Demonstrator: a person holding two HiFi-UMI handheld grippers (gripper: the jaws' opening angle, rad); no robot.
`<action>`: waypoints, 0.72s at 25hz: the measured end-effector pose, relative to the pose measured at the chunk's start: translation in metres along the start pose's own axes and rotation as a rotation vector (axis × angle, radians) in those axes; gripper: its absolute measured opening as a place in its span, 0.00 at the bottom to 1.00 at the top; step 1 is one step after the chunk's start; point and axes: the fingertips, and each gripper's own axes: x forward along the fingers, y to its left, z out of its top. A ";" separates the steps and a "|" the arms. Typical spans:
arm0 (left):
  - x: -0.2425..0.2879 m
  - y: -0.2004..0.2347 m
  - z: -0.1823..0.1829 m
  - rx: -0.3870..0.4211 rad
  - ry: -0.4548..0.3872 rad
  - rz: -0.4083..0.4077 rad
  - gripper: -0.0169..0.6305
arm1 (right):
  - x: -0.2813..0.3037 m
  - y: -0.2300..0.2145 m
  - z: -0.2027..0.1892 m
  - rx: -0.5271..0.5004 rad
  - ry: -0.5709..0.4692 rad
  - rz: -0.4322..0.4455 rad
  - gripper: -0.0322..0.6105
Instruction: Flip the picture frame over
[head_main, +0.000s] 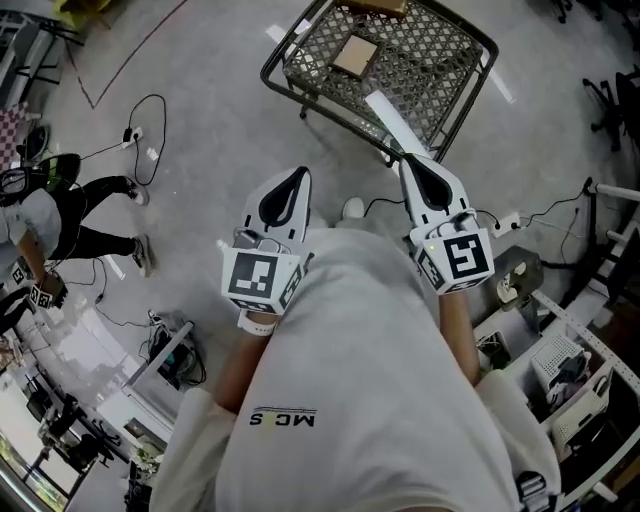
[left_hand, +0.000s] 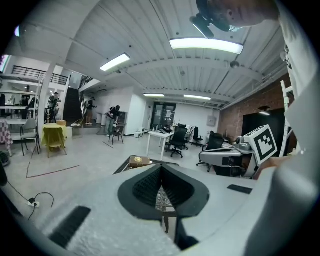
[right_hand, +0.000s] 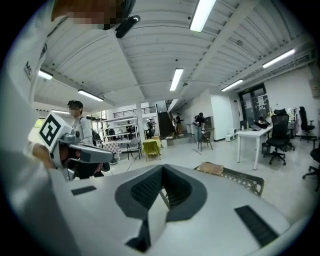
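The picture frame (head_main: 355, 55), a small brown square, lies flat on a dark metal mesh table (head_main: 440, 60) ahead of me. It also shows as a brown slab in the left gripper view (left_hand: 139, 160) and the right gripper view (right_hand: 211, 168). My left gripper (head_main: 298, 177) and right gripper (head_main: 409, 162) are held close to my chest, well short of the table and pointing toward it. The jaw tips of each meet, with nothing between them (left_hand: 161, 167) (right_hand: 161, 170). Neither gripper touches the frame.
A white strip (head_main: 393, 118) lies on the near side of the mesh table. Cables and a power strip (head_main: 140, 135) trail over the grey floor. Another person (head_main: 60, 215) stands at the left. Shelving and equipment (head_main: 570, 370) crowd the right. Desks and office chairs (left_hand: 175, 140) stand farther off.
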 end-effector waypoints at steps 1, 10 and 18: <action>0.001 0.002 -0.002 -0.012 0.002 0.008 0.06 | 0.003 0.000 0.000 -0.006 0.003 0.013 0.08; 0.040 0.043 0.001 -0.065 0.033 -0.001 0.06 | 0.056 -0.020 0.008 0.006 0.045 0.017 0.08; 0.114 0.131 0.039 -0.071 0.031 -0.063 0.06 | 0.147 -0.042 0.027 0.024 0.081 -0.023 0.08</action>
